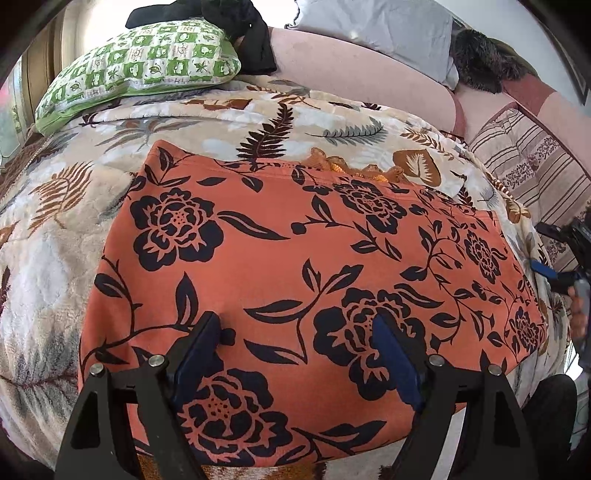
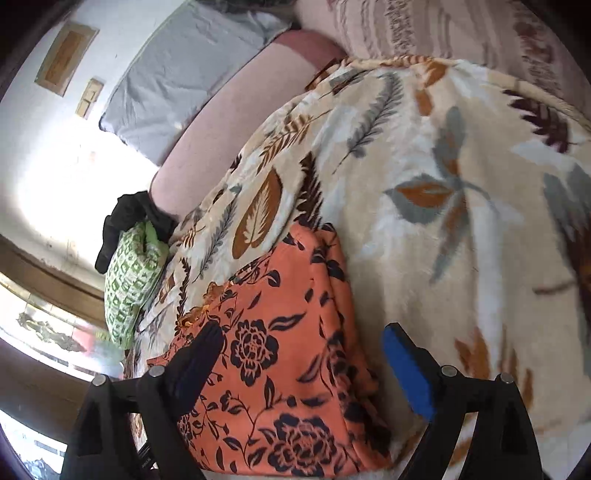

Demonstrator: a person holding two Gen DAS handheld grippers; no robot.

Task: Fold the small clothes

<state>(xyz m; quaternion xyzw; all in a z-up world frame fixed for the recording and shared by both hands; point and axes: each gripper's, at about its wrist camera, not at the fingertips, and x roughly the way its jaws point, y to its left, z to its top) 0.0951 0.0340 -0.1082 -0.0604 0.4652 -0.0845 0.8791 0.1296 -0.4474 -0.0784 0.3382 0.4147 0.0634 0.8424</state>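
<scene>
An orange garment with black flowers (image 1: 295, 266) lies flat and folded on the leaf-print blanket (image 1: 55, 240). My left gripper (image 1: 295, 325) is open just above its near part, fingers spread wide, holding nothing. In the right wrist view the same garment (image 2: 280, 369) lies below my right gripper (image 2: 299, 336), which is open over the garment's right folded edge; its blue pad (image 2: 406, 373) is over the blanket. The right gripper also shows in the left wrist view (image 1: 565, 258) at the garment's right side. A frilly orange trim (image 1: 351, 166) peeks out at the garment's far edge.
A green checked pillow (image 1: 147, 66) with a black cloth (image 1: 240, 22) on it lies at the far left. A pink bolster (image 1: 362, 81), a grey pillow (image 1: 388, 33) and a striped cushion (image 1: 535, 166) line the far side. A white wall (image 2: 55, 155) stands behind.
</scene>
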